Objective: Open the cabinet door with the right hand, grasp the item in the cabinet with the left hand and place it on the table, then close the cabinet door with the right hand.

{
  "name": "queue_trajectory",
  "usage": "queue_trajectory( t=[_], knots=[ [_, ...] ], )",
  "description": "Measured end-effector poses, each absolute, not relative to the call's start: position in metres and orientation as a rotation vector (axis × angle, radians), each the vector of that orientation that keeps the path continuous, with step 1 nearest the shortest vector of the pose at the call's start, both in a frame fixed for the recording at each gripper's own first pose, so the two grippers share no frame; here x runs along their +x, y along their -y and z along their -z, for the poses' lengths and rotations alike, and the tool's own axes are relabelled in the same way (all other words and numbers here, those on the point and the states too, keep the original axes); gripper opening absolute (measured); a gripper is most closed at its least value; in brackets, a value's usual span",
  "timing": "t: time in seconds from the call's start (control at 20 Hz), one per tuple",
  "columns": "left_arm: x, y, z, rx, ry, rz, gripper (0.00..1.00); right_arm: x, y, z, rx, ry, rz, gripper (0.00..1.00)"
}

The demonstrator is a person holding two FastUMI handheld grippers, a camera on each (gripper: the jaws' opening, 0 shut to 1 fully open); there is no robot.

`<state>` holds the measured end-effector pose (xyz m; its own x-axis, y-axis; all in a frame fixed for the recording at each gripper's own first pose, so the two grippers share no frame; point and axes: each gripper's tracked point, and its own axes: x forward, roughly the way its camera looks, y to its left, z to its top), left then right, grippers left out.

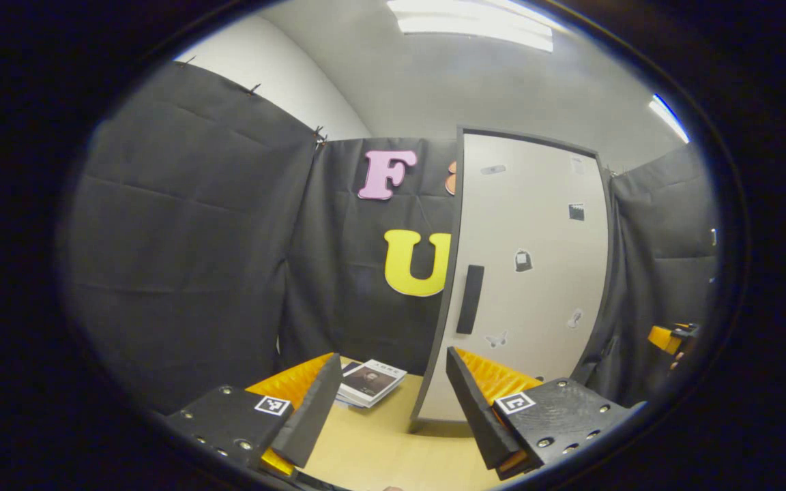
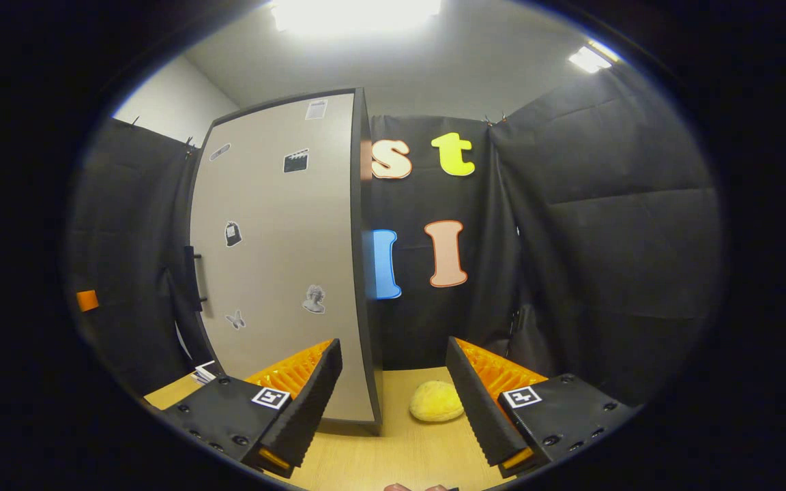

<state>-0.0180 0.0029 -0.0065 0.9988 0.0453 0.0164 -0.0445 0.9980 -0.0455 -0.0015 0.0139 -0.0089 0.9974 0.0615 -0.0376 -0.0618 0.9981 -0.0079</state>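
Observation:
A tall cabinet stands on the wooden table, its pale door (image 1: 529,273) shut and dotted with small stickers. A dark vertical handle (image 1: 470,299) sits near the door's left edge. My left gripper (image 1: 389,402) is open, some way in front of the door's lower left corner, holding nothing. In the right gripper view the same cabinet door (image 2: 277,259) is at the left, its handle (image 2: 195,279) on the far edge. My right gripper (image 2: 393,395) is open and empty, facing the cabinet's right corner. Whatever is inside the cabinet is hidden.
A small stack of booklets (image 1: 369,382) lies on the table (image 1: 379,450) left of the cabinet. A yellow sponge-like lump (image 2: 436,401) rests on the table (image 2: 400,457) right of the cabinet. Black cloth walls close in on all sides. The other gripper (image 1: 669,337) shows at the far right.

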Motion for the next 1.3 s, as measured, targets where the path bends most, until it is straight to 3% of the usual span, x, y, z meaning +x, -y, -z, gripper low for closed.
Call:
queue_trajectory(
  t=[0.6,0.65,0.9,1.3],
  knots=[
    [0.013,-0.068,0.034,0.020,-0.031,0.050,0.93,-0.017,-0.099,0.003,-0.007,-0.035,-0.024,0.94],
    [0.013,-0.074,0.036,0.022,-0.030,0.052,0.93,-0.017,-0.107,0.003,-0.005,-0.038,-0.032,0.97],
    [0.009,-0.107,0.057,0.010,-0.038,0.029,0.93,-0.013,-0.151,-0.007,-0.004,-0.059,-0.082,0.94],
    [0.005,-0.137,0.083,0.021,-0.064,0.037,0.93,0.005,-0.238,-0.040,-0.005,-0.022,-0.174,0.97]
  ],
)
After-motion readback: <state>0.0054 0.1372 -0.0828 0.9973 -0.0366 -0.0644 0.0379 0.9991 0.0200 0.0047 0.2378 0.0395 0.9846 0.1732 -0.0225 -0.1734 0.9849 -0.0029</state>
